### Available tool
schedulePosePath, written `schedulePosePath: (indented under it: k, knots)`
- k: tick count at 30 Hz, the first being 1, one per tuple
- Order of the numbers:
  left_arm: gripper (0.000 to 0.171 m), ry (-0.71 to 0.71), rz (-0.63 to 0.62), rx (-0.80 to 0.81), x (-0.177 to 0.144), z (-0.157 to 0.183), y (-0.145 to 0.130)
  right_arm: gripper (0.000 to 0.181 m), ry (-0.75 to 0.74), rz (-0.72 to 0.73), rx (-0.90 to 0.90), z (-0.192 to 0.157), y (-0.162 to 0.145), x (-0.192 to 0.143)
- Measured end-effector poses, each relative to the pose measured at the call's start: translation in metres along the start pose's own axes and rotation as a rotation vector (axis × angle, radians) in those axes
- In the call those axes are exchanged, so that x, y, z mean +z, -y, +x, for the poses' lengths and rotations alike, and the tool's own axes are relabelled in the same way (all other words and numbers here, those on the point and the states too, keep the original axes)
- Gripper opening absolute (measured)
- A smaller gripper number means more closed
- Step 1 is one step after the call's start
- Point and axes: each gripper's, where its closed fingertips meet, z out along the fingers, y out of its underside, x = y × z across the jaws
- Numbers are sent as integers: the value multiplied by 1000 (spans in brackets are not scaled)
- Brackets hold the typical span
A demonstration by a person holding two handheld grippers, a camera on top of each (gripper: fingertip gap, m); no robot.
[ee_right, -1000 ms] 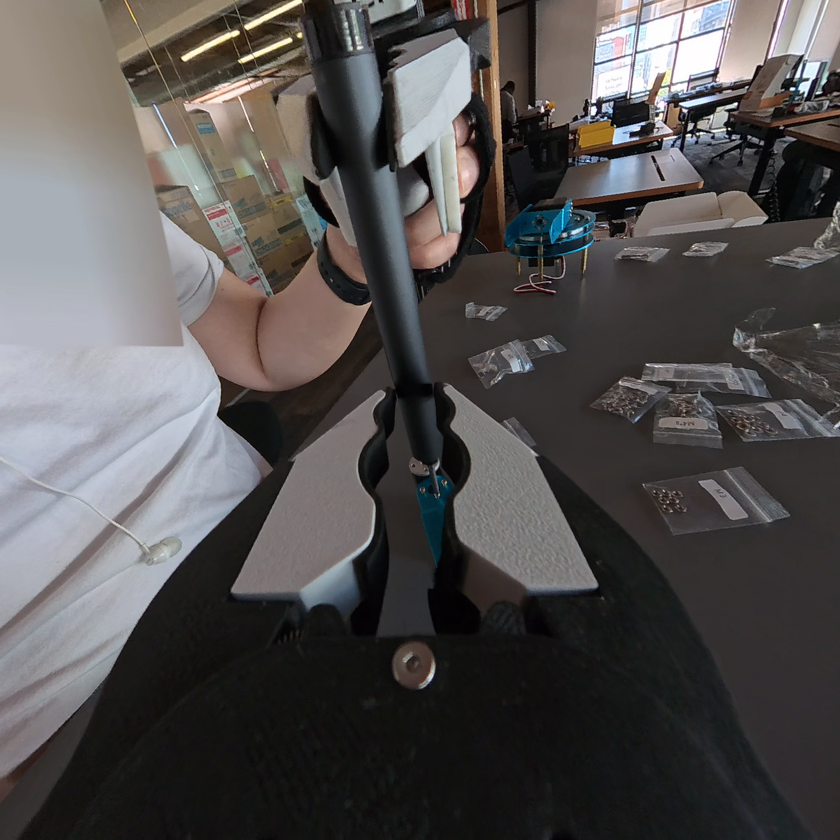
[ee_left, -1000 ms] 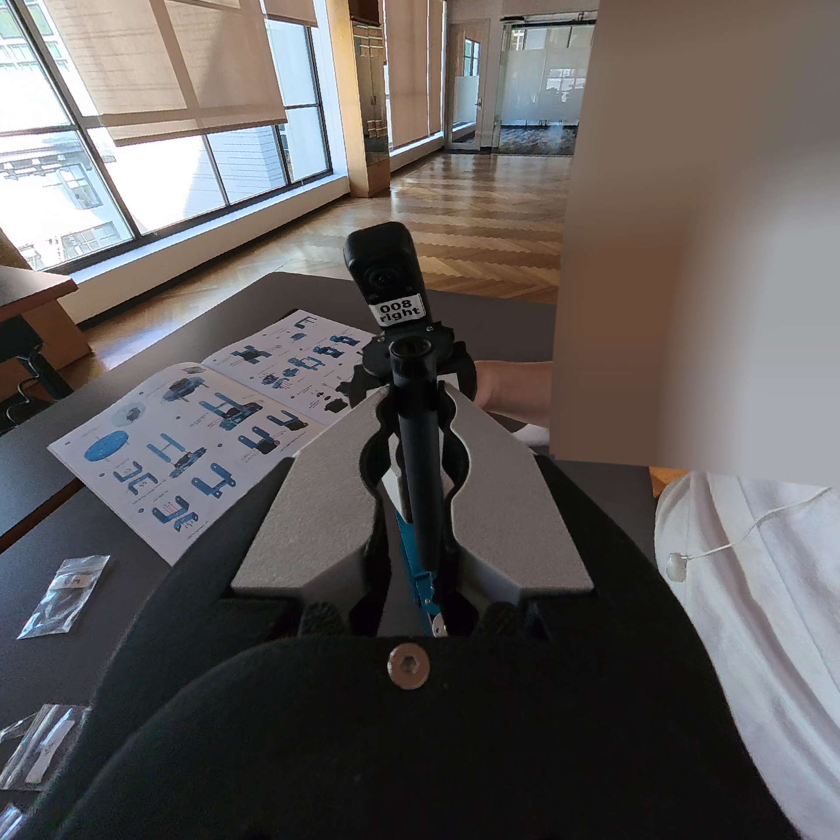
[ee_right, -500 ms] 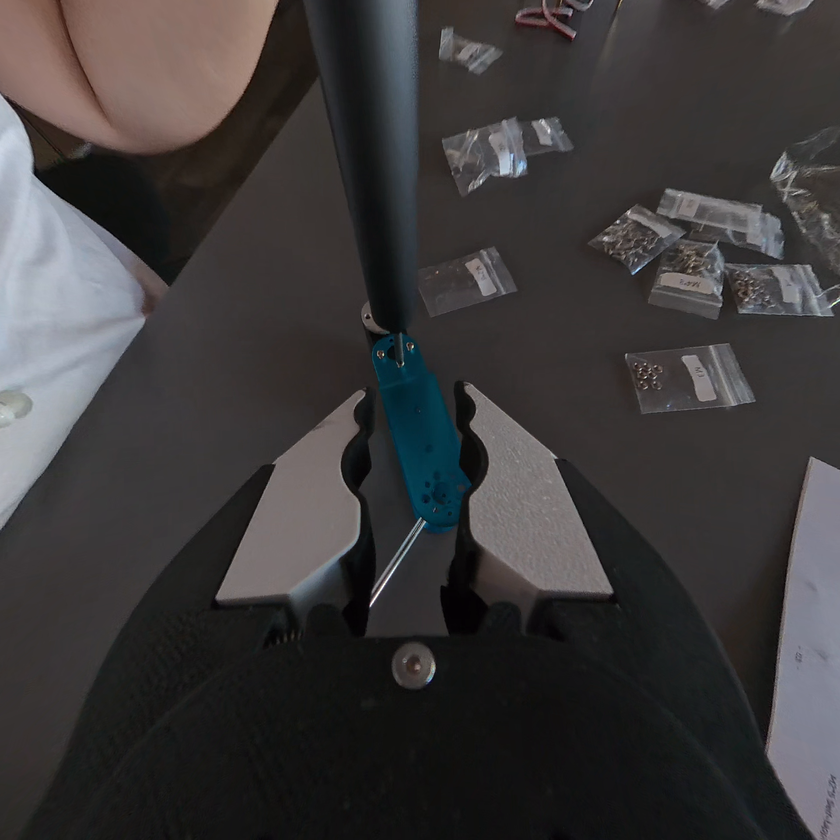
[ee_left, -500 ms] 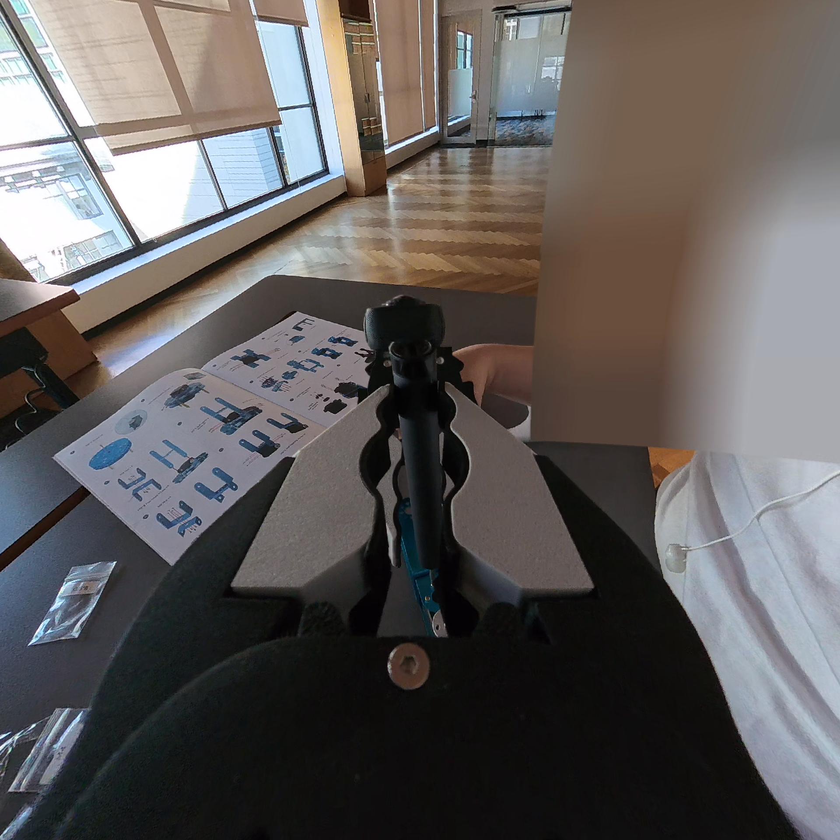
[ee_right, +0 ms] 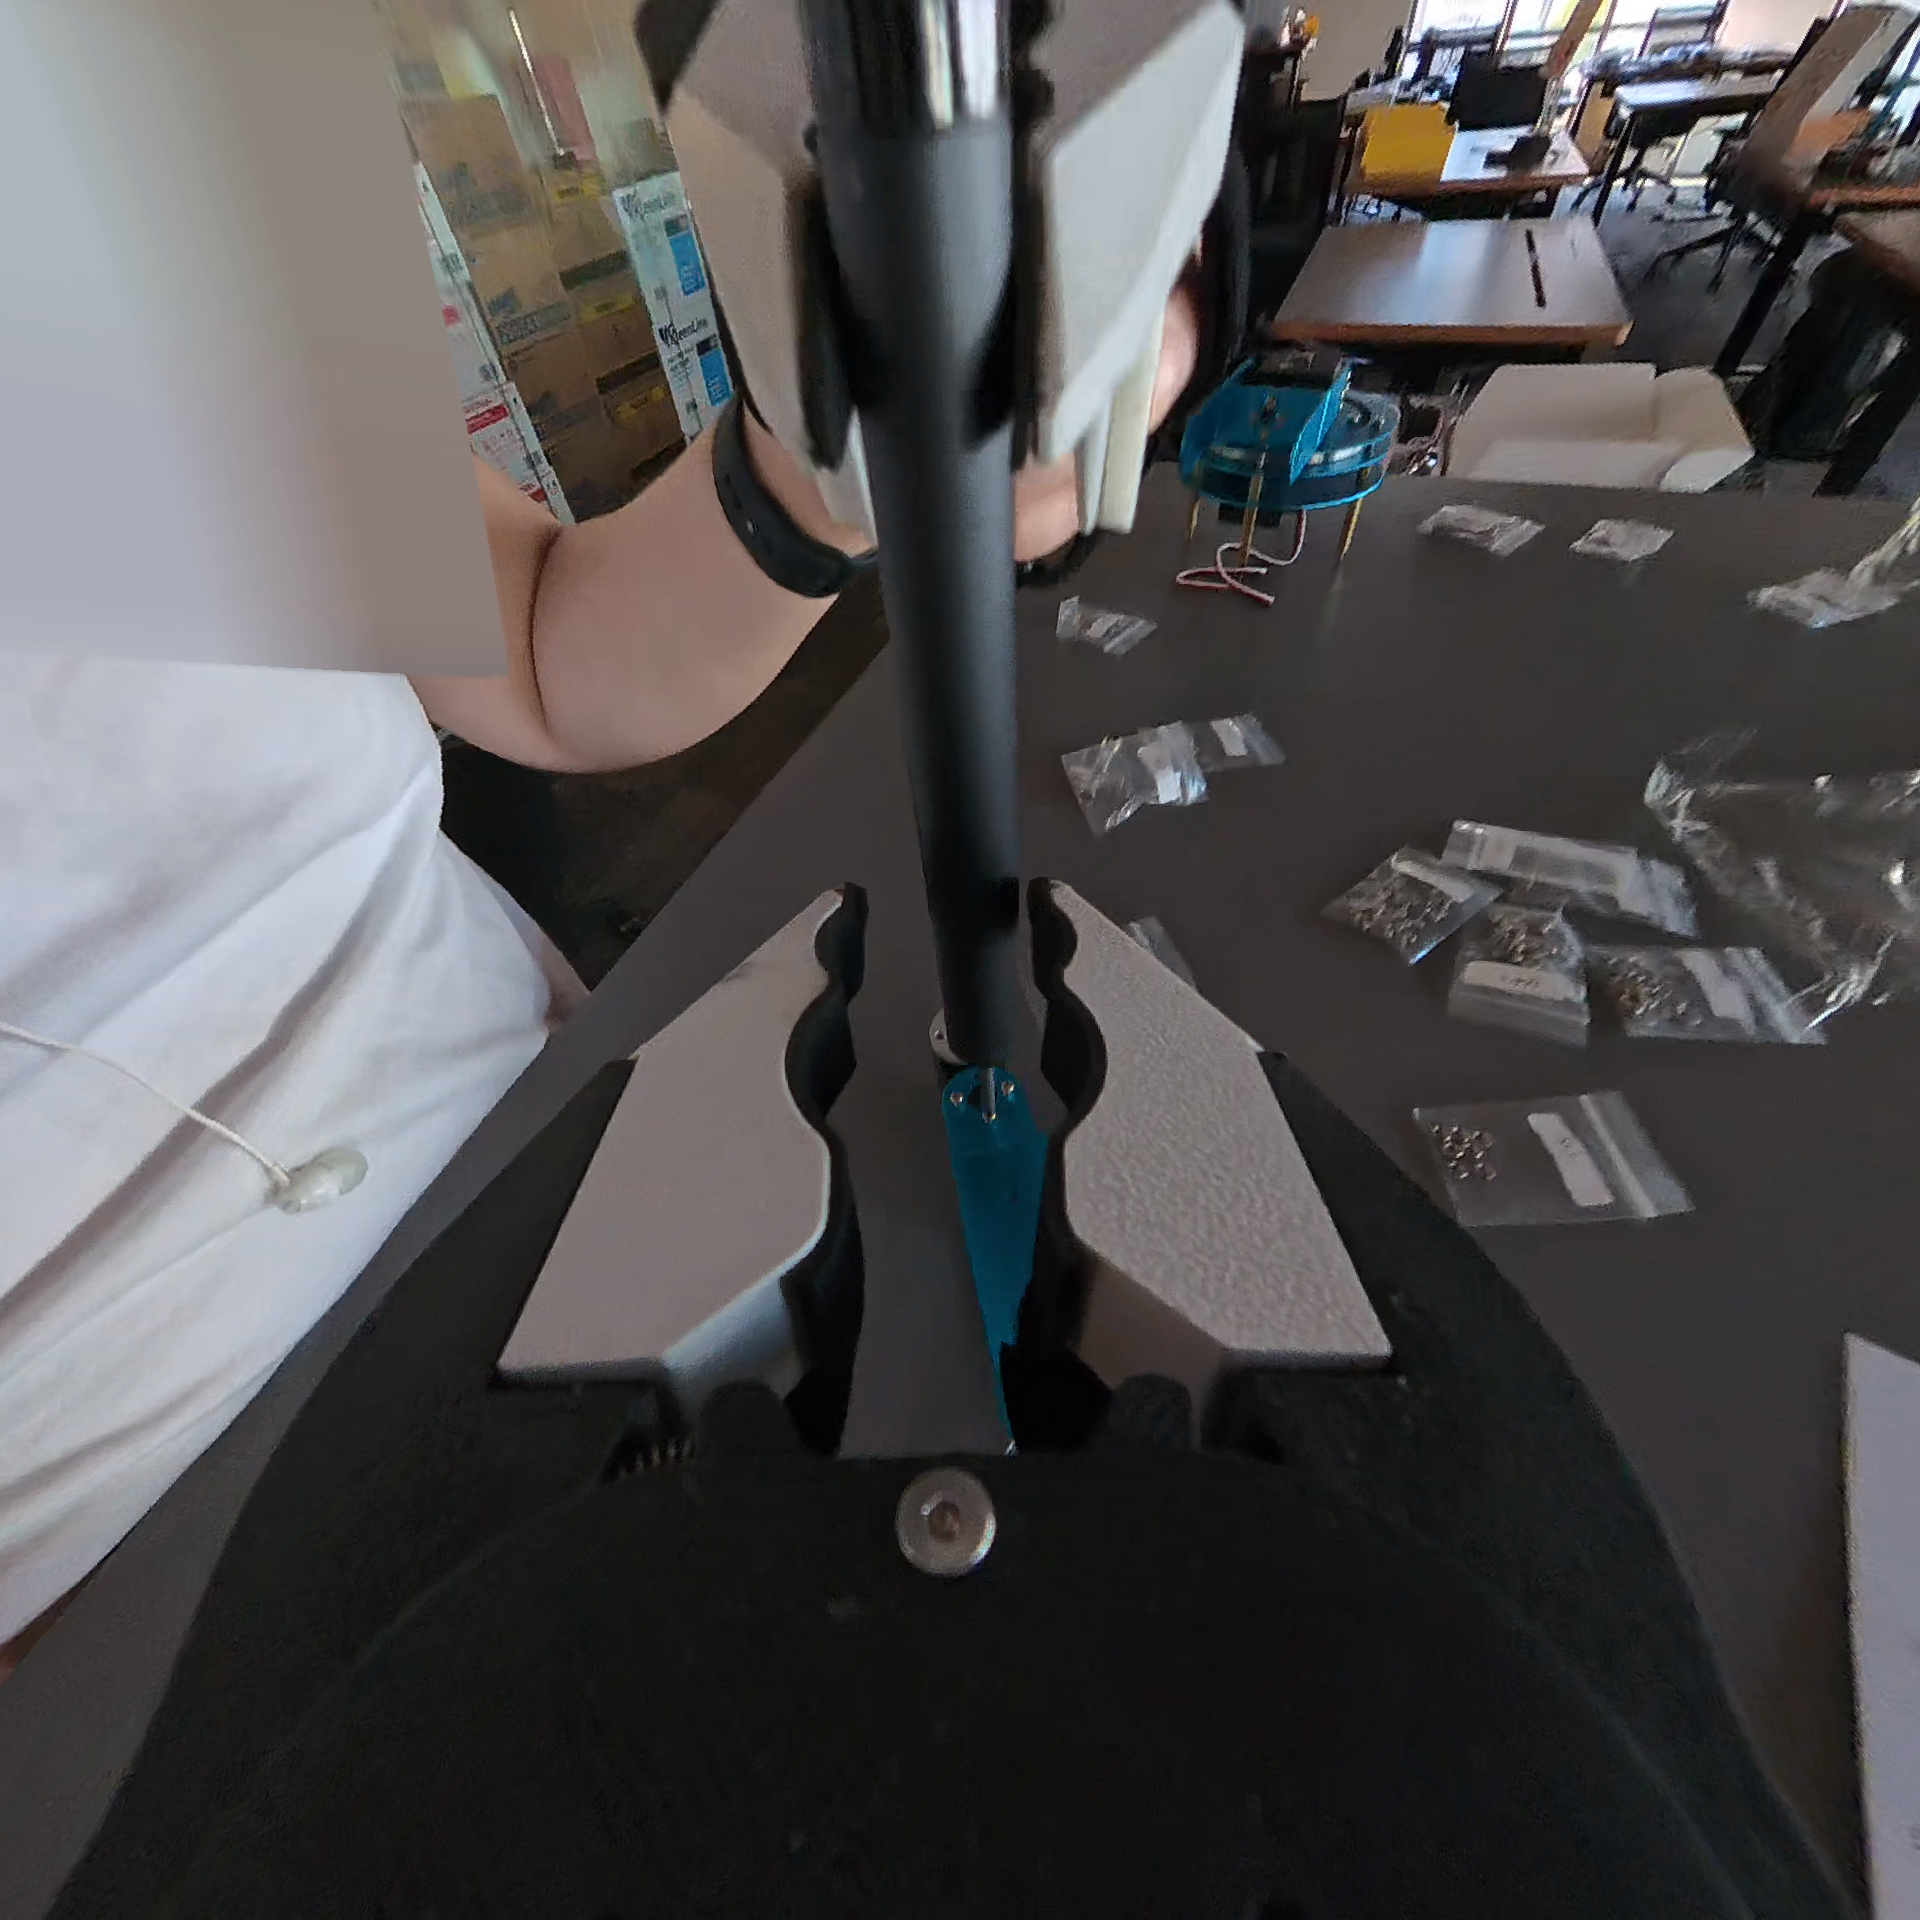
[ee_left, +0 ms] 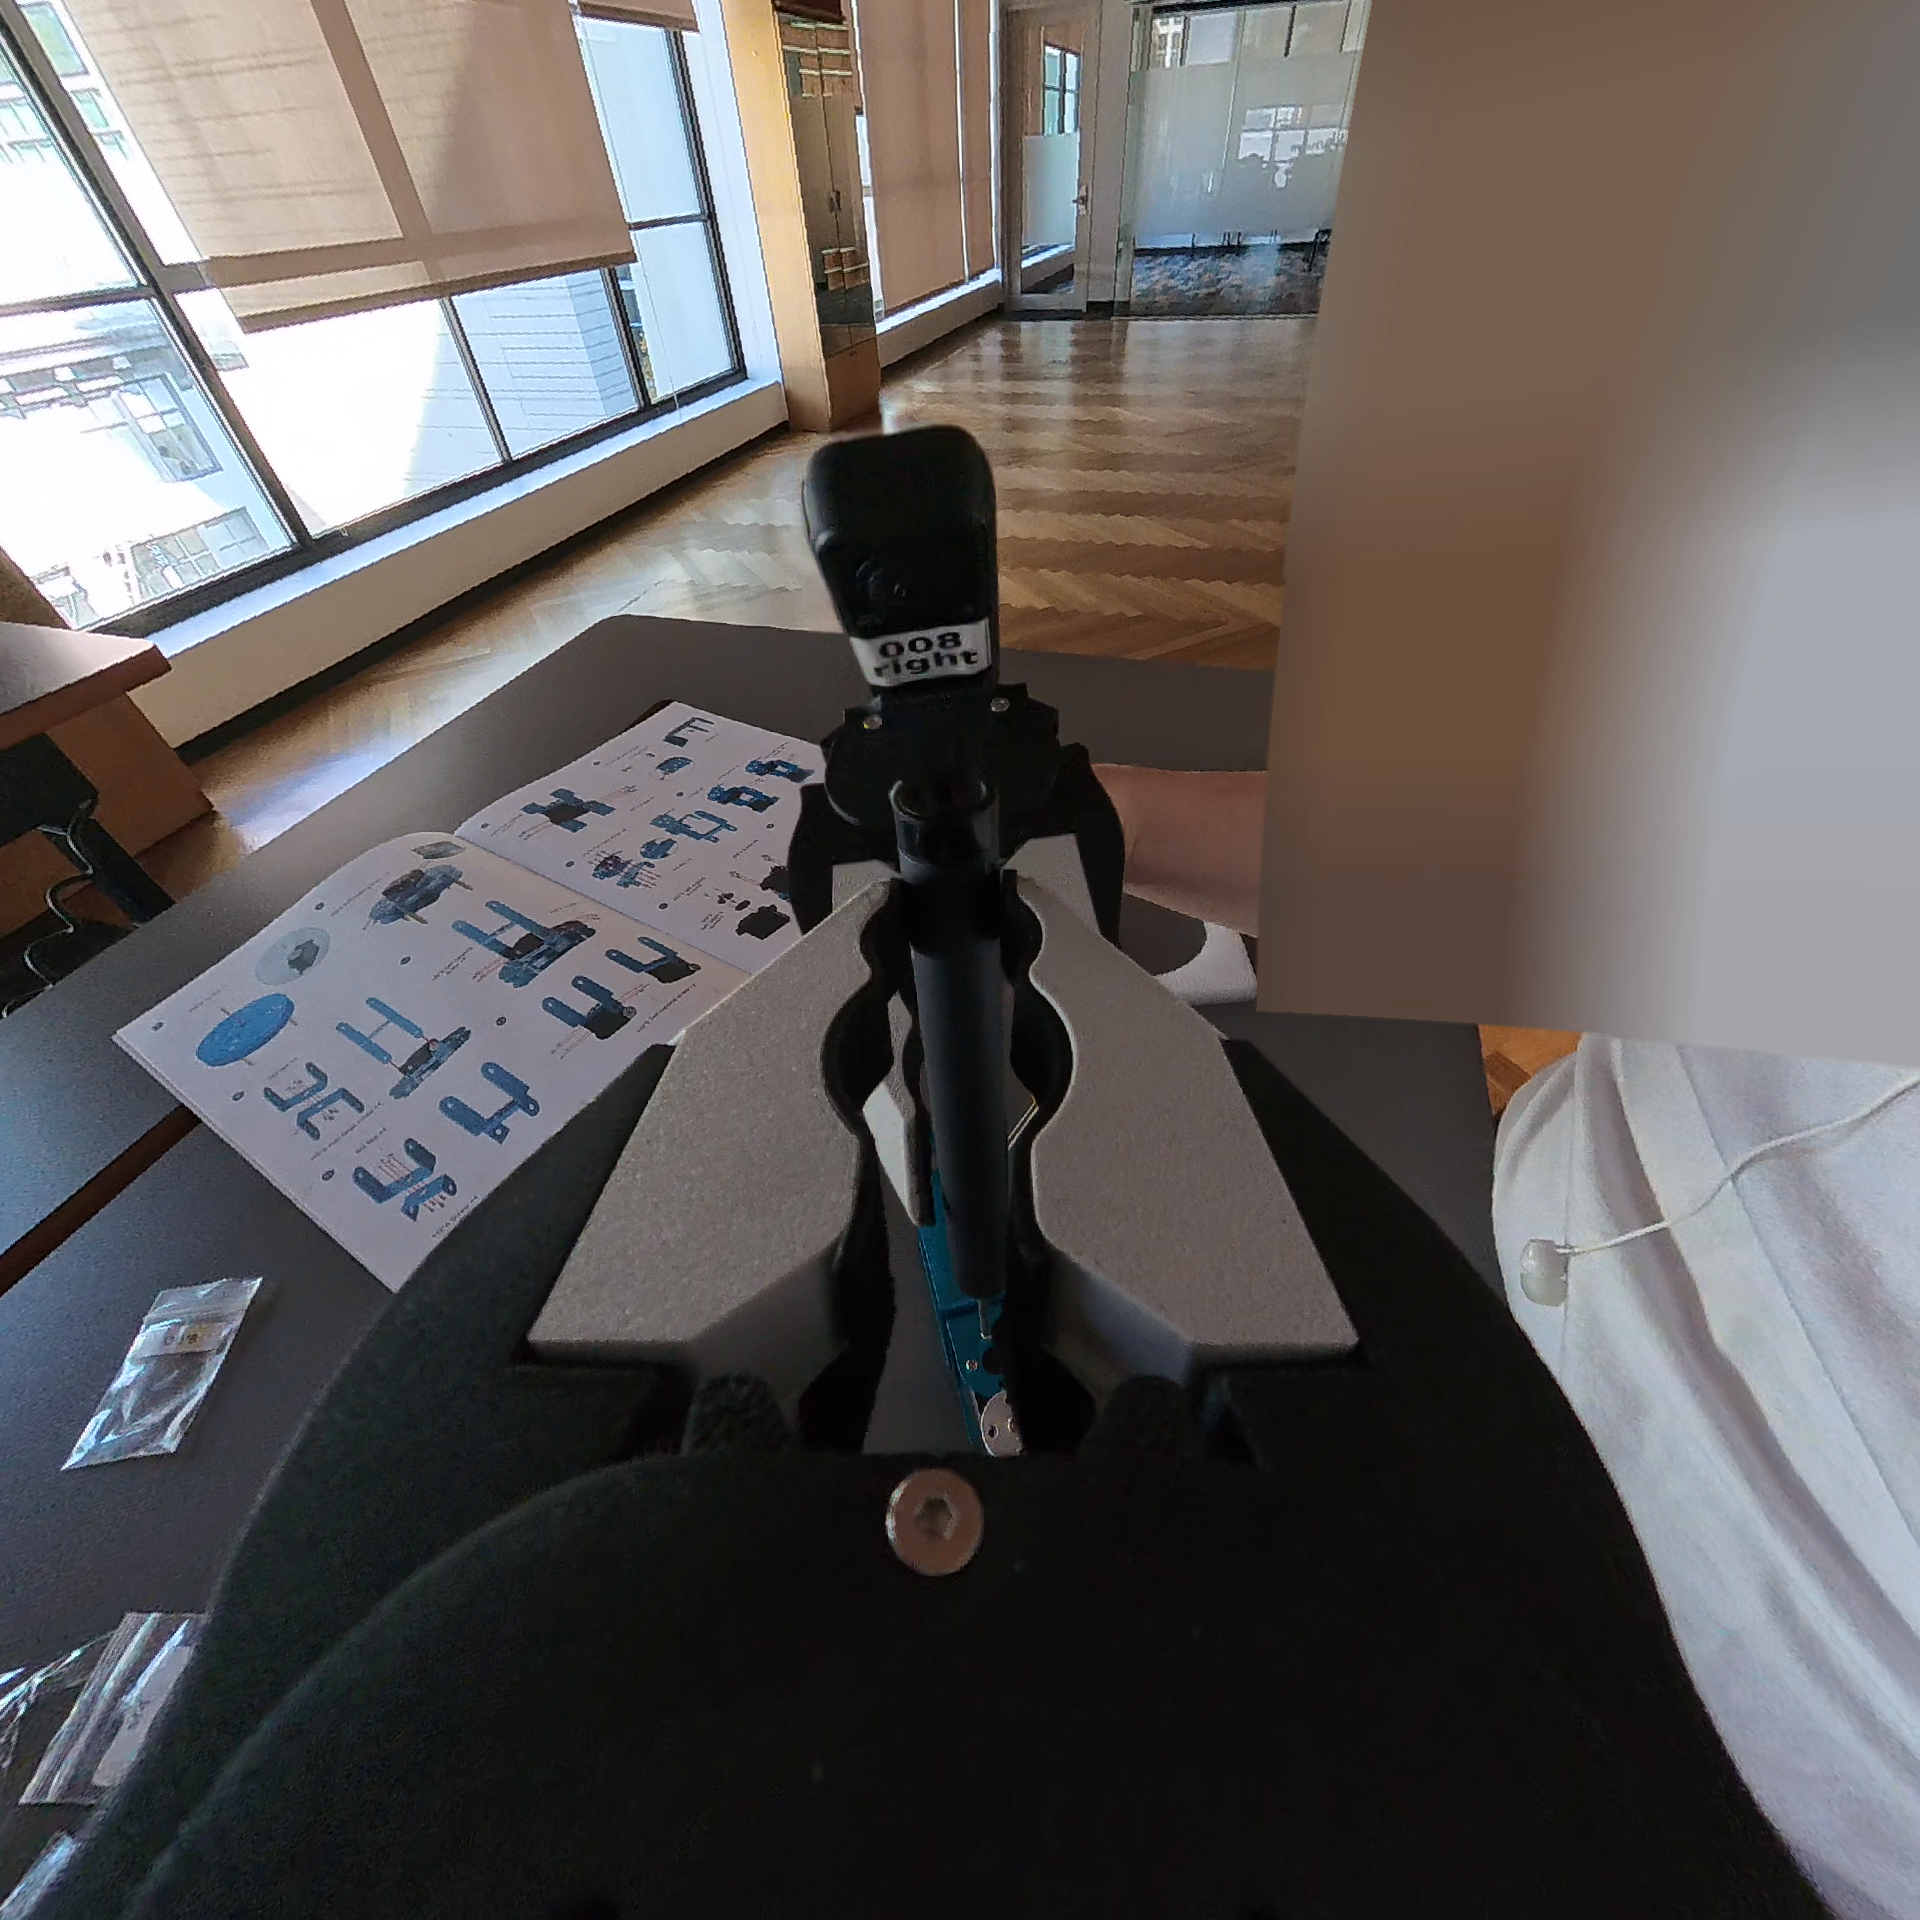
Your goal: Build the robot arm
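Observation:
My left gripper (ee_left: 945, 904) is shut on a long black screwdriver (ee_left: 951, 1091) near its top end. The shaft slants down through the gap between the jaws. Its tip rests on the end of a small blue metal bracket (ee_left: 948, 1288). My right gripper (ee_right: 945, 899) is shut on that blue bracket (ee_right: 992, 1174) and holds it above the dark table (ee_right: 1455, 675). In the right wrist view the screwdriver (ee_right: 940, 623) comes down from above, and the left gripper's grey finger (ee_right: 1122, 208) shows beside it. The right gripper's black camera housing (ee_left: 904, 551) faces me beyond the left fingertips.
An open instruction booklet (ee_left: 468, 987) lies on the table to the left. Several small clear bags of hardware (ee_right: 1517, 935) lie to the right, with a round blue assembly on legs (ee_right: 1288, 436) behind them. A person in a white shirt (ee_right: 208, 935) is close alongside. Spacing between my two grippers at the tips: around 9 cm.
The right gripper tipped down toward the table half a second ago and has tilted back up with the bracket. The screwdriver tip has stayed on the bracket's end.

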Motion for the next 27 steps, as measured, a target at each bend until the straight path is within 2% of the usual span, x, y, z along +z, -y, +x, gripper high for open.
schedulePosePath:
  k: [4,21,22,25,27]
  knots:
    - [16,-1,5,-4,0,1,0,18,-26,-9,-26,3,2,-2]
    - [16,17,14,-19,-2,-2,0,17,2,18,9,5,1,0]
    - [17,13,2,-19,-2,-1,-2,17,8,15,13,4,1,0]
    - [43,48,-37,-21,-5,-4,-12,17,8,17,13,4,1,0]
    - [48,53,-52,-35,-12,-1,-23,17,5,19,17,5,1,-1]
